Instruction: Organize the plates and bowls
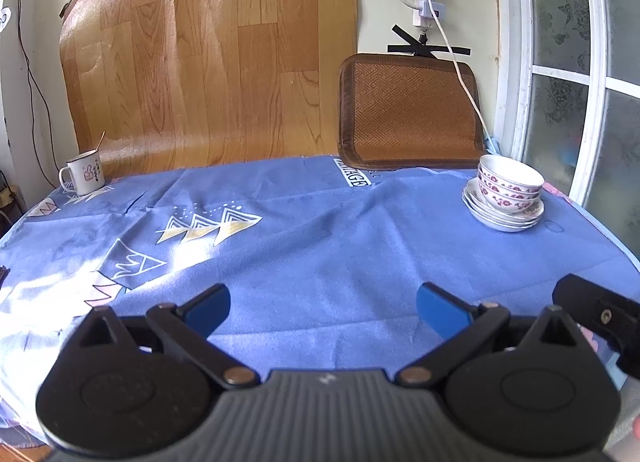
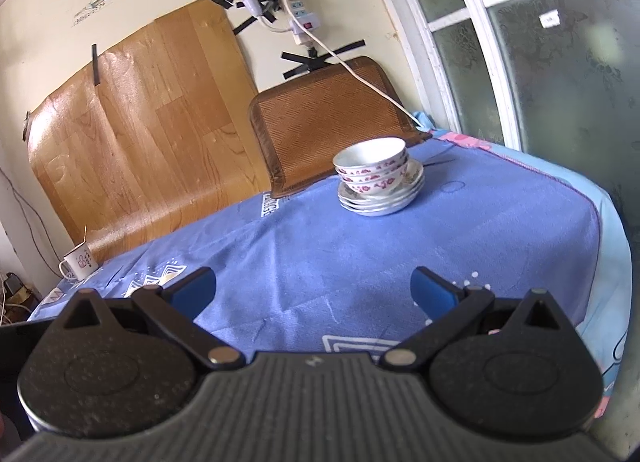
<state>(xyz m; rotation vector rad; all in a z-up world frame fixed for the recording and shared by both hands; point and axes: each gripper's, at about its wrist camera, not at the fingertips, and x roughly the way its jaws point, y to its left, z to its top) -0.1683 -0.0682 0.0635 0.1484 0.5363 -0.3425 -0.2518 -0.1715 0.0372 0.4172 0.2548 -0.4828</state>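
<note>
- Blue patterned cloth (image 1: 320,246) covers the table across the middle of both views, with a wood-grain sheet (image 1: 208,61) taped to the wall behind it.
- At the far left of the left wrist view, a white mug (image 1: 85,174) stands on the cloth's edge with a thin handle sticking out of it; the right wrist view shows the same mug (image 2: 80,263) at its lower left.
- Along the bottom centre of the left wrist view, the left gripper (image 1: 322,309) has its blue-padded jaws spread wide, nothing between them.
- Right of centre, a brown woven mat (image 1: 410,111) leans against the wall.
- At the right, floral bowls (image 1: 509,181) sit nested on a stack of plates (image 1: 502,217), well apart from both grippers; in the right wrist view the bowls (image 2: 372,167) and plates (image 2: 380,201) lie at centre.
- The right gripper (image 2: 313,290) is likewise spread wide and holds nothing.
- A frosted window (image 2: 540,41) fills the right edge.
</note>
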